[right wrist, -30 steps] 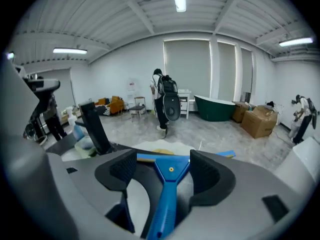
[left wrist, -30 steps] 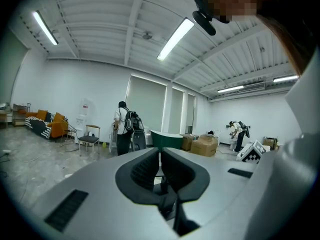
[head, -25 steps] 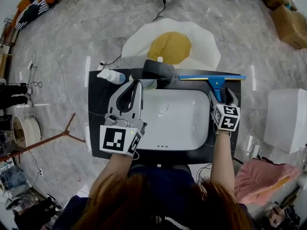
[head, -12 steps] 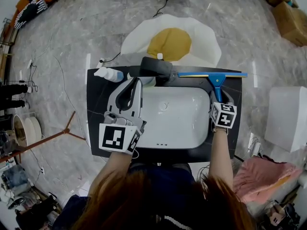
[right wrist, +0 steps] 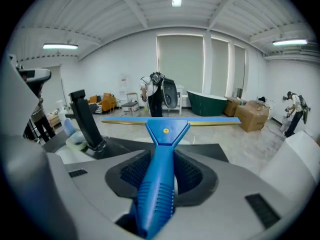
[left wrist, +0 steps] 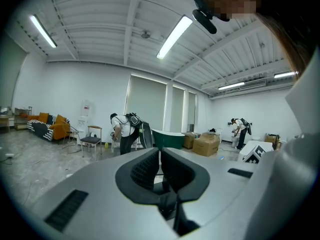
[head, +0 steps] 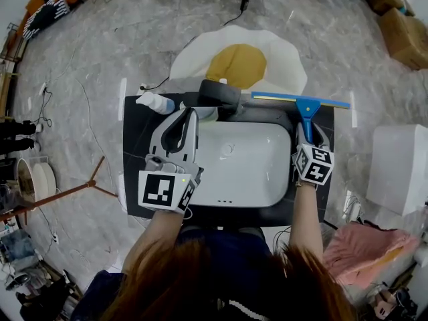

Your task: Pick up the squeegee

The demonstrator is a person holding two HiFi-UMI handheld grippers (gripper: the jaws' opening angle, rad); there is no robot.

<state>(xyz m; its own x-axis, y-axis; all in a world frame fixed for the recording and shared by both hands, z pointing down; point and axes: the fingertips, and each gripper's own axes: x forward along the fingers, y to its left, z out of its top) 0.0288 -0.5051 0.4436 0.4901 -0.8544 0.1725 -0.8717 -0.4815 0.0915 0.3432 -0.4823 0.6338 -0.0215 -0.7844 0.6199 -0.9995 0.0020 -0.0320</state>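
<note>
The squeegee [head: 305, 107] has a blue handle and a long blue and yellow blade. It hangs over the back right of the black counter [head: 137, 179], its blade slightly tilted. My right gripper [head: 306, 132] is shut on the handle, and in the right gripper view the handle [right wrist: 159, 184] runs out between the pads to the blade ahead. My left gripper [head: 190, 115] hovers over the left rim of the white sink [head: 247, 179]. Its jaws are shut on nothing, and in the left gripper view my left gripper [left wrist: 160, 165] points out into the room.
A black faucet [head: 217, 97] stands behind the sink, with a white bottle [head: 155, 103] to its left. An egg-shaped rug [head: 241, 62] lies on the floor beyond. A white box [head: 398, 169] and a pink cloth [head: 364, 246] are at the right.
My right gripper has closed on the squeegee handle and raised it. The blade has shifted a little away and to the right and now tilts. The left gripper has stayed put.
</note>
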